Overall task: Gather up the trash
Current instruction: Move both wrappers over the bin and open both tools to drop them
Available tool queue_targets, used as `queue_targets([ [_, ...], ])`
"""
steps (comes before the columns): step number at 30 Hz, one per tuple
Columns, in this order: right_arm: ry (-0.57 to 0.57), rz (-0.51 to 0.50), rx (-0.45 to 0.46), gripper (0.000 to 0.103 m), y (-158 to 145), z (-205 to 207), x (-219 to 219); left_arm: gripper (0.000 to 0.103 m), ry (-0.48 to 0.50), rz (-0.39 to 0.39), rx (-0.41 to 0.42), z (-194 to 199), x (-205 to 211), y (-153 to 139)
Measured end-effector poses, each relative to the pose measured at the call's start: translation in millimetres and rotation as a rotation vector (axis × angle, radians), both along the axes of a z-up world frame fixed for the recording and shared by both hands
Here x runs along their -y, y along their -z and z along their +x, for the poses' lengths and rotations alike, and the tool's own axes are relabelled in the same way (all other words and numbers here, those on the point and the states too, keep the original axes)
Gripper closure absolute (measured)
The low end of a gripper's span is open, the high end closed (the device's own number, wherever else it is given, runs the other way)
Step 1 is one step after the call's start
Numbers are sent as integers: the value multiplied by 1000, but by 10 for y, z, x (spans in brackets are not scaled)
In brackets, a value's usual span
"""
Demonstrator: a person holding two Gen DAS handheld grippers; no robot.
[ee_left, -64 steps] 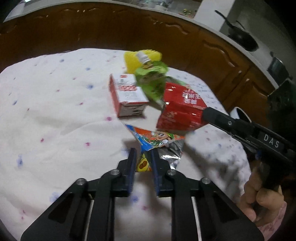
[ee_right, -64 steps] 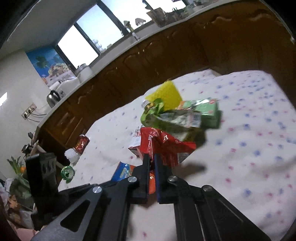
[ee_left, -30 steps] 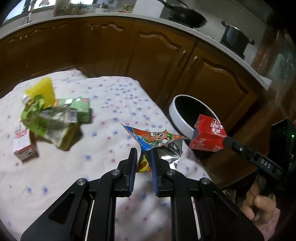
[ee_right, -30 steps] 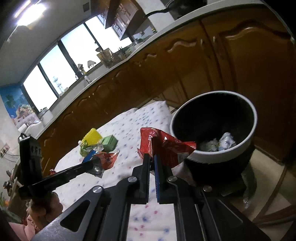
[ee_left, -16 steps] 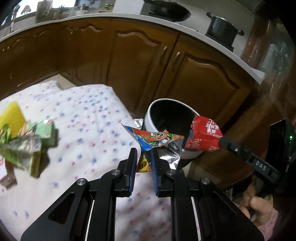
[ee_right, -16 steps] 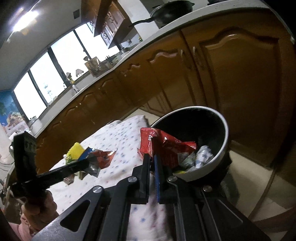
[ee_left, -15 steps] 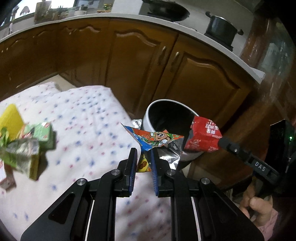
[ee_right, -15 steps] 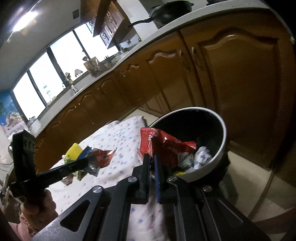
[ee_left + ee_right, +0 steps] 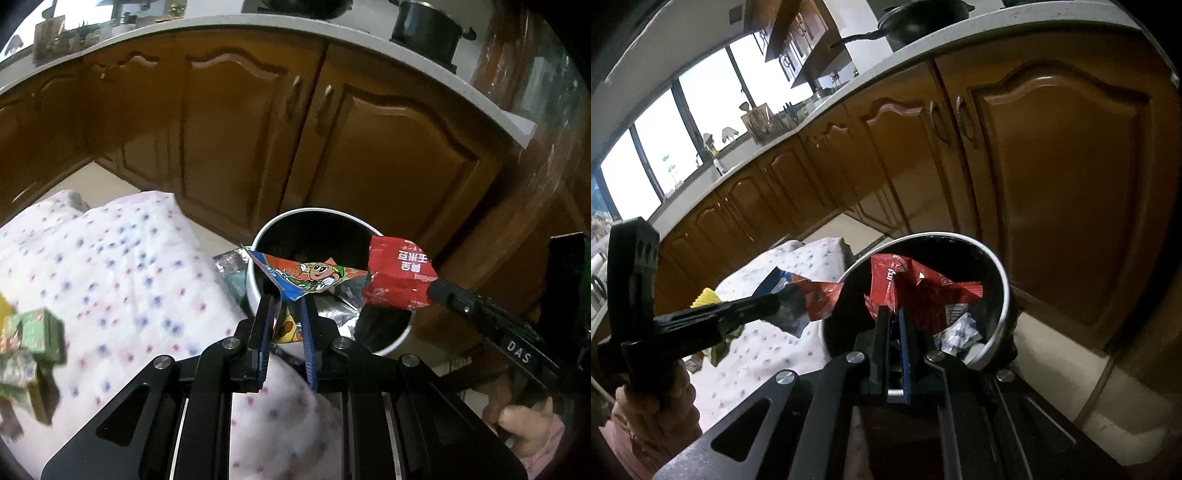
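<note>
My left gripper (image 9: 287, 301) is shut on a colourful cartoon snack wrapper (image 9: 310, 275) with a silver inside, held at the near rim of a round black bin (image 9: 280, 229). My right gripper (image 9: 891, 314) is shut on a red snack wrapper (image 9: 916, 288) and holds it above the bin's (image 9: 997, 273) mouth. In the left wrist view the red wrapper (image 9: 400, 275) hangs over the bin's right rim from the right gripper's fingers (image 9: 454, 299). Crumpled white paper (image 9: 960, 332) lies inside the bin.
The spotted white tablecloth (image 9: 110, 266) lies to the left of the bin, with green cartons (image 9: 29, 343) and a yellow item (image 9: 705, 297) on it. Brown cabinets (image 9: 240, 129) stand behind the bin. A hand (image 9: 524, 443) grips the right handle.
Both grippers have swung away from the table's middle toward the bin. The bin has grown larger in both views, and both wrappers now hang at its mouth.
</note>
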State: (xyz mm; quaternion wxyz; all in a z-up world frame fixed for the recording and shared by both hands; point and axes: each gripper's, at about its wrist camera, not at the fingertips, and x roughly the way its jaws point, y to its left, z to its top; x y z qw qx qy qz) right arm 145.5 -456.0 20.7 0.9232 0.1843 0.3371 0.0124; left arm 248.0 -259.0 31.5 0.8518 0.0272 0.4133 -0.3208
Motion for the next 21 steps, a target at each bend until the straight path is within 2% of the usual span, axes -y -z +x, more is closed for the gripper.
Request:
queue_targets([
  [7,2,-35,-40,98,56,115,63,89,17,30,-28,176,255,90],
  [19,3,-35,-68,97,107,198,107,89,23,76,-48,226,439,218],
  [21,11,-30,-65,93,102,209,126,84,16,85,-50,244,449,227],
])
